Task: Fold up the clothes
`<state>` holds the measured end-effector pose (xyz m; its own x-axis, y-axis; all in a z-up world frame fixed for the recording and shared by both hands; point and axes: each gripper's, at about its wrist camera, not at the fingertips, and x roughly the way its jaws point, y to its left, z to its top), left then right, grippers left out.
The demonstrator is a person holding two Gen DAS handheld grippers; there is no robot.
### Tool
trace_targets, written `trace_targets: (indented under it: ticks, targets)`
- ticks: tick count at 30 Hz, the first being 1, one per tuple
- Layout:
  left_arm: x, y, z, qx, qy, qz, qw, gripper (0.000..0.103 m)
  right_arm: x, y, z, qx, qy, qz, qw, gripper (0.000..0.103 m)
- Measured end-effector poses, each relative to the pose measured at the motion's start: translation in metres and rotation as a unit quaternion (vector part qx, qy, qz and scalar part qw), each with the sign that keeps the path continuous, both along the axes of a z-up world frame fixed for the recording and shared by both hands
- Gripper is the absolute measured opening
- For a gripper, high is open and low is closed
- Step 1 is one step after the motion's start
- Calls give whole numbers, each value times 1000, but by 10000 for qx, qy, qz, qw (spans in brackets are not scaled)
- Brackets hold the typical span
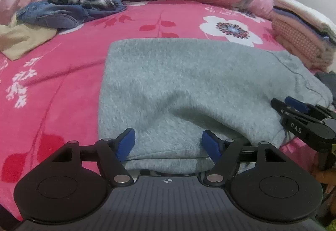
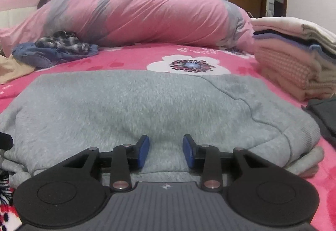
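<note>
Each gripper [image 1: 168, 142] is black with blue pads [image 1: 126, 142] and silver pivot screws. The right gripper [image 1: 294, 111] bears white "DAS" lettering. The ribbed grey body carries a crosshair mark.

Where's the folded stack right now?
The folded stack sits at the right edge of both views on the pink bedspread, just beyond the grey sweater, beside the rolled duvet.

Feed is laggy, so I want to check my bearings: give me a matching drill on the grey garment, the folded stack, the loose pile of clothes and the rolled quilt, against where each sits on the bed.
Things:
1. grey garment
2. folded stack
3. loose pile of clothes
4. rolled quilt

Places:
A. far left of the bed
B. across the far end of the bed
C. right edge of the bed
D. nearest, spread in front of both sets of jaws

Pairs: 1-D, 2-C, 3-A, 4-B
</note>
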<state>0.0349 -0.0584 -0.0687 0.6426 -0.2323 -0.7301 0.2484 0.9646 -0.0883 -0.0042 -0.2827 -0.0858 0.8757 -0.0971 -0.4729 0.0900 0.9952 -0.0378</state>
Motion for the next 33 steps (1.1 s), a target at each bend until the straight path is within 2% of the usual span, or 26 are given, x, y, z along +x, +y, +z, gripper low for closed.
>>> trace_targets:
  ticks: [4,17,22,33]
  targets:
    - [-2,-6,0,224,-37,34,9997,75,3,-10,-14,69,79,-52,9999,39]
    - [-5,-18,1,672,-113,249,9974,86,-3,-13,-14,168,-74,0,9998,42]
    - [-6,-23,1,922,-144,417,9948,98,-4,-13,-15,199,-119,12,9997,42]
    - [-6,-29,-1,1170,-137,613,9911,103,-7,-16,-17,309,-216,106,9992,46]
